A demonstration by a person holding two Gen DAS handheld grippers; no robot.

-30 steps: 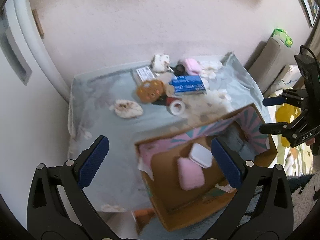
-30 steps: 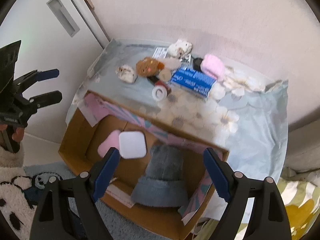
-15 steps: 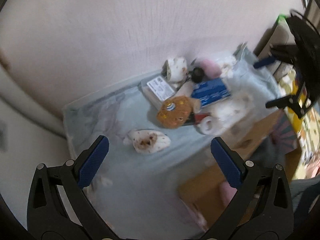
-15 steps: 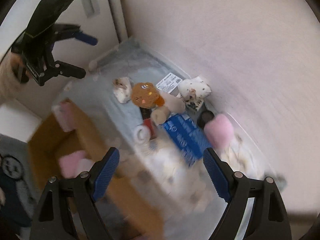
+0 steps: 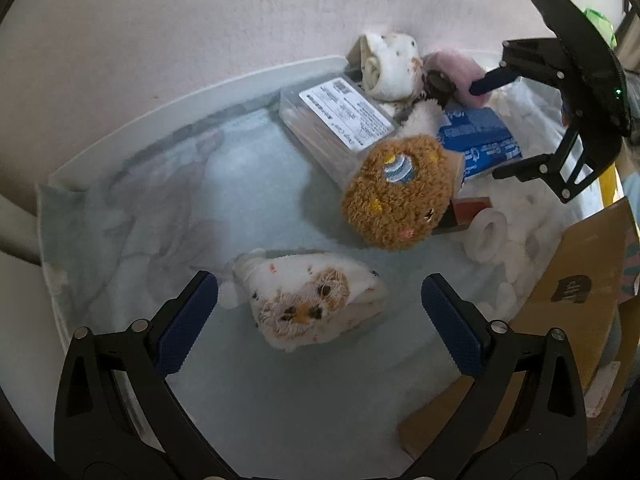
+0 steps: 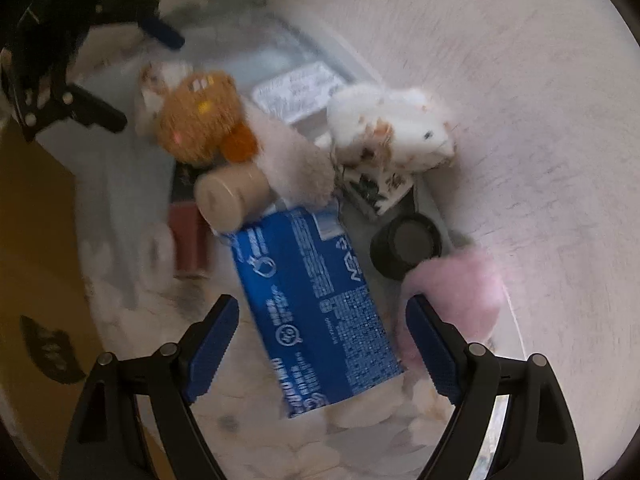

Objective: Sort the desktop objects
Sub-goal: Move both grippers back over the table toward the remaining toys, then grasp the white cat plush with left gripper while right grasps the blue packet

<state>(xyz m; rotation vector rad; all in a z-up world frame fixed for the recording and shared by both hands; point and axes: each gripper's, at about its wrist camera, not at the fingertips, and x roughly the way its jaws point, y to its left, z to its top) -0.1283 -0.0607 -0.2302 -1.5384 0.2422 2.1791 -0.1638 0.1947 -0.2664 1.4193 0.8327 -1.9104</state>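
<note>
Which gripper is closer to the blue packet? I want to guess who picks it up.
Right. The right gripper hangs open just above the blue packet; the left gripper is over the folded white cloth.

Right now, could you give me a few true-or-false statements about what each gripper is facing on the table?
1. The left gripper is shut on the folded lion cloth. False: its jaws stand open on either side of the cloth, holding nothing.
2. The blue packet lies ahead of the open right gripper. True.
3. The brown round plush sits inside the cardboard box. False: it lies on the table beside the clear case.
4. A pink fluffy item lies by the right gripper's right finger. True.
5. The black jar rests on top of the blue packet. False: it stands beside it.
</note>
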